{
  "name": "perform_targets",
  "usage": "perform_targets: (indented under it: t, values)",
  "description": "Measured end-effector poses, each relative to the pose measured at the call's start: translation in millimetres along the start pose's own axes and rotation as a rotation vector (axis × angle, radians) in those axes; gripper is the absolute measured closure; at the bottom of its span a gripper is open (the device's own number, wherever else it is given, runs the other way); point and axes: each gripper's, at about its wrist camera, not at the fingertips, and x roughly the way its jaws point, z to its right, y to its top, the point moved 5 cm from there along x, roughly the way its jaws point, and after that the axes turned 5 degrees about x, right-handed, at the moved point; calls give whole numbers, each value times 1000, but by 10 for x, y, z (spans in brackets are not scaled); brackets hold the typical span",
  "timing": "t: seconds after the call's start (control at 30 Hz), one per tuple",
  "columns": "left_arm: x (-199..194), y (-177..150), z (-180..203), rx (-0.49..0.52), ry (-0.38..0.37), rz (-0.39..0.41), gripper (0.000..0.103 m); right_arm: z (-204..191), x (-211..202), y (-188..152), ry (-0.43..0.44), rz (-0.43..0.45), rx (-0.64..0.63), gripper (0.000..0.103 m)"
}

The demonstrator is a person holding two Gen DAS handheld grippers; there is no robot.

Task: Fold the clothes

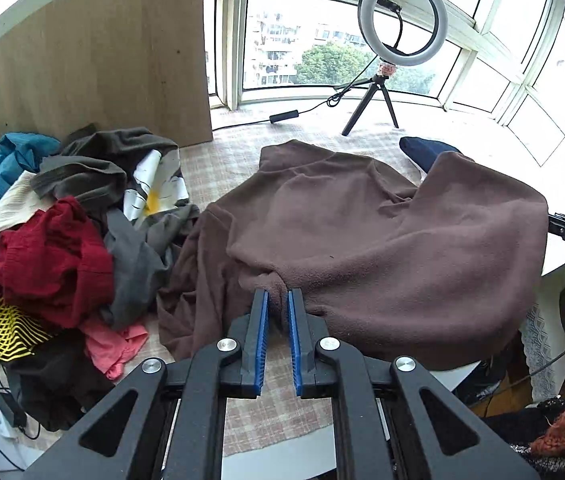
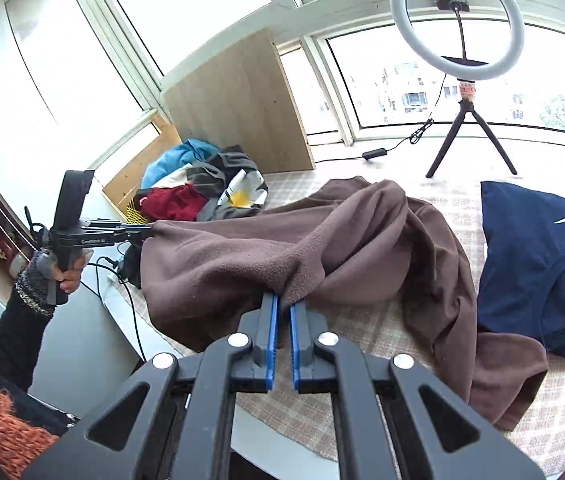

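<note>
- left gripper (image 1: 277, 294) clamped on a pinch of brown fleece garment (image 1: 382, 240); blue pads nearly together w/ cloth bunched between the tips.
- right gripper (image 2: 283, 300) likewise closed on a fold of the same garment (image 2: 282, 248), fabric pulled up into a ridge at the tips.
- fleece draped across checked tablecloth (image 1: 218, 160), near edge lifted between both grippers; far part slumped on the table, one end hanging over the table edge at lower right in right wrist view.
- exact shape of garment hard to read: sleeves & collar lost in folds.
- folded navy t-shirt (image 2: 538, 264) flat on the cloth just right of the fleece, partly cut off by lens edge; only a dark sliver (image 1: 426, 152) seen behind the fleece from left wrist.
- heap of unfolded clothes (image 1: 62, 240) at left, pieces tangled, lower ones hidden.
- ring light on tripod (image 1: 402, 20) at the window side; wooden panel (image 1: 102, 60) upright behind the heap.
- hand (image 2: 68, 274) on the left gripper's handle, sleeve cut off at frame edge.
</note>
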Motion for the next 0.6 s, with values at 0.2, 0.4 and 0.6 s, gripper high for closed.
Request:
perform_targets:
  t: [0.2, 0.4, 0.6]
  values:
    - [967, 520, -734, -87, 156, -101, 85, 537, 977, 277, -295, -91, 138, 84]
    - [960, -440, -55, -36, 13, -150, 82, 982, 1009, -329, -359, -274, 151, 83]
    - [772, -1114, 949, 20, -118, -209, 78, 995, 573, -663, -241, -336, 198, 82]
